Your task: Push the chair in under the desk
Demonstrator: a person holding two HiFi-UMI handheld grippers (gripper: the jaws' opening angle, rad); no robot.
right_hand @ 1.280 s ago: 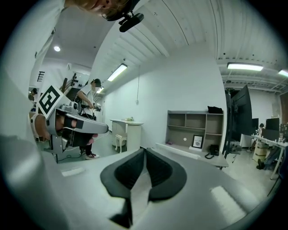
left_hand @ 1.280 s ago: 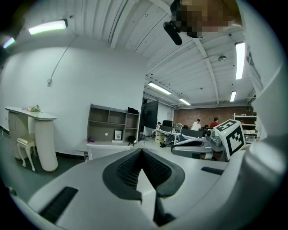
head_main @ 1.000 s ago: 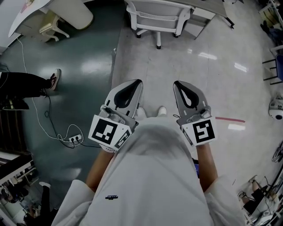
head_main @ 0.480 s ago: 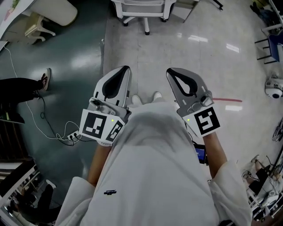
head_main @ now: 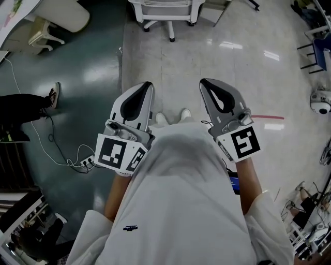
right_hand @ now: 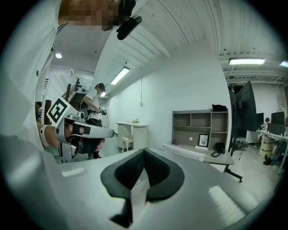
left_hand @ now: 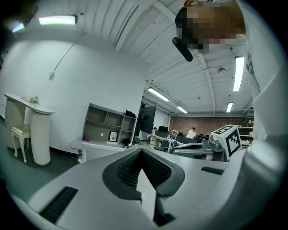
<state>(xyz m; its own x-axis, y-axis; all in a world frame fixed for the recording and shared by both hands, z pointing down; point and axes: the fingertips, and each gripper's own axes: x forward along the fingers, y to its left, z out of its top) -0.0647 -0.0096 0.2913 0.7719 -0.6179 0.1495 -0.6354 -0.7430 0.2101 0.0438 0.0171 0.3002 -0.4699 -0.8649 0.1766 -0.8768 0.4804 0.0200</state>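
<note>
The person holds two tools out in front of a white shirt, side by side, above a shiny pale tiled floor (head_main: 207,57). The left grey and white tool (head_main: 145,87) has its two jaws pressed together, and there is nothing between them. The right grey and white tool (head_main: 206,83) is closed the same way and holds nothing. Each one has a cube with black and white squares at the back.

The white plastic chair on wheels (head_main: 165,6) stands well apart from both tools, straight ahead at the far end of the pale floor. Only its lower part and its star foot can be seen from the head view. The right gripper view shows the grey-topped table (right_hand: 216,158) against a white wall, with a grey open shelf unit (right_hand: 202,126) on it. How far the chair sits under the table cannot be told.

To the left, the floor is dark green. A white plug strip with a long cord (head_main: 87,163) lies there.
</note>
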